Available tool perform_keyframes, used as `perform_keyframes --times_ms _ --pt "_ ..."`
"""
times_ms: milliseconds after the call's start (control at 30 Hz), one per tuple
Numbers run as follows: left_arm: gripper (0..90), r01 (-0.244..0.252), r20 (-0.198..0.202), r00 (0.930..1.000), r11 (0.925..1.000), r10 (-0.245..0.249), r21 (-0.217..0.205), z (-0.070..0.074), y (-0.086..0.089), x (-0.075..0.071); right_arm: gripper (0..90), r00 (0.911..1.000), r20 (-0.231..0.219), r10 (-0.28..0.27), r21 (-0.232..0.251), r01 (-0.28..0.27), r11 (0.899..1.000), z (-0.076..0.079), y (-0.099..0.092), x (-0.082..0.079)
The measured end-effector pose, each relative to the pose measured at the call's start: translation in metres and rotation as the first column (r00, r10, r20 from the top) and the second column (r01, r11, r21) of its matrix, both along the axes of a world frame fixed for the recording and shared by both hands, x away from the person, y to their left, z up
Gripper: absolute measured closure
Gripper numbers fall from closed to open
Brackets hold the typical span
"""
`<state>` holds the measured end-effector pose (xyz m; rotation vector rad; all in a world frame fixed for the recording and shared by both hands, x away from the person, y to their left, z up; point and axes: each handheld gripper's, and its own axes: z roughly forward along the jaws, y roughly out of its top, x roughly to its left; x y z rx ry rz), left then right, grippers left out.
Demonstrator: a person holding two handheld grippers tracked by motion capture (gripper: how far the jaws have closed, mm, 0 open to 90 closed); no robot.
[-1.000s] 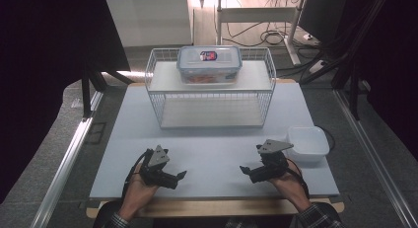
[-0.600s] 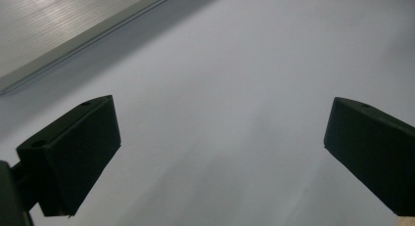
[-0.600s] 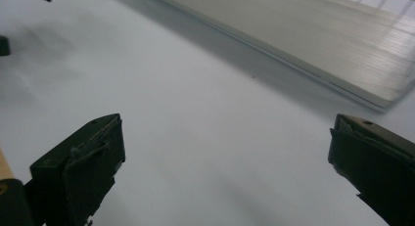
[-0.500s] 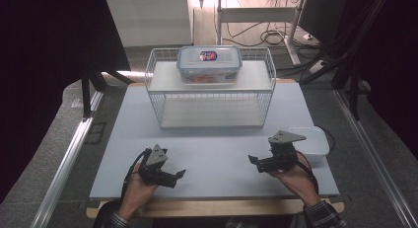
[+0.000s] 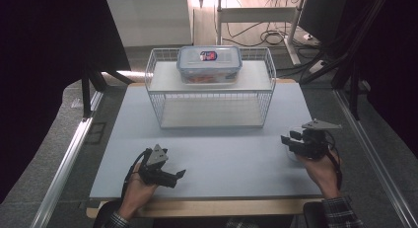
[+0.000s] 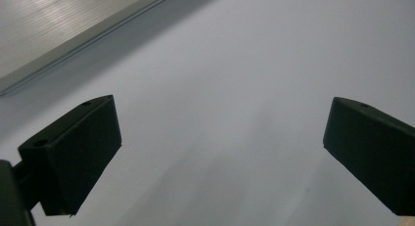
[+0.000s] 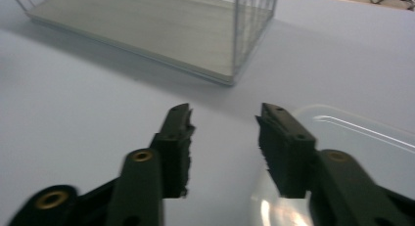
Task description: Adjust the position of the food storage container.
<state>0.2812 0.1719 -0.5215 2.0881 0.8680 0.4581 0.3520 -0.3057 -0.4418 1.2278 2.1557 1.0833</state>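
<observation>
A clear lidded food box [image 5: 209, 64] with a label on its lid stands on top of a white wire rack [image 5: 212, 97] at the back of the table. My right gripper [image 5: 287, 140] hovers at the table's right side, over a shallow translucent white container [image 7: 362, 143] that it largely hides from above. Its jaws [image 7: 225, 113] have just been closing and now stand narrowed, still apart, with nothing between them. My left gripper [image 5: 178, 176] rests near the front left, jaws wide open [image 6: 220, 106] over bare table.
The pale grey table top [image 5: 222, 154] stretches between the two hands and in front of the rack. The rack's lower shelf [image 7: 161, 30] lies ahead of the right gripper. Cables and table legs lie on the floor behind the rack.
The right hand has moved right and risen, from the bare table to over the white container, and its jaws have narrowed. The left hand has stayed put.
</observation>
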Motion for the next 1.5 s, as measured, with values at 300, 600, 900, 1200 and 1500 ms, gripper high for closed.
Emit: perform_keyframes --times_ms 300,600,900,1200,1500 --pt "0.8 0.000 0.008 1.0000 1.0000 0.000 0.002 0.001 -0.001 -0.001 88.8 0.9887 0.023 -0.148 -0.068 0.149 0.986 0.006 -0.049 0.012" --pt "0.9 0.000 0.000 1.0000 1.0000 0.000 0.004 0.000 -0.001 0.000 89.3 0.9537 0.027 -0.299 -0.088 0.301 0.950 -0.001 -0.090 0.016" --pt "0.9 0.001 0.002 1.0000 0.9999 -0.001 0.011 -0.001 -0.001 0.000 89.4 0.9356 -0.002 -0.353 -0.142 0.349 0.926 -0.016 -0.106 0.018" --pt "0.9 0.002 0.000 1.0000 0.9999 -0.002 0.010 -0.001 -0.001 0.000 89.5 0.9421 -0.048 -0.332 -0.121 0.324 0.938 -0.022 -0.100 0.019" --pt "0.9 0.007 -0.004 1.0000 0.9999 -0.007 0.014 -0.001 -0.002 0.000 89.4 0.9655 -0.093 -0.243 -0.110 0.233 0.966 -0.025 -0.074 0.018"
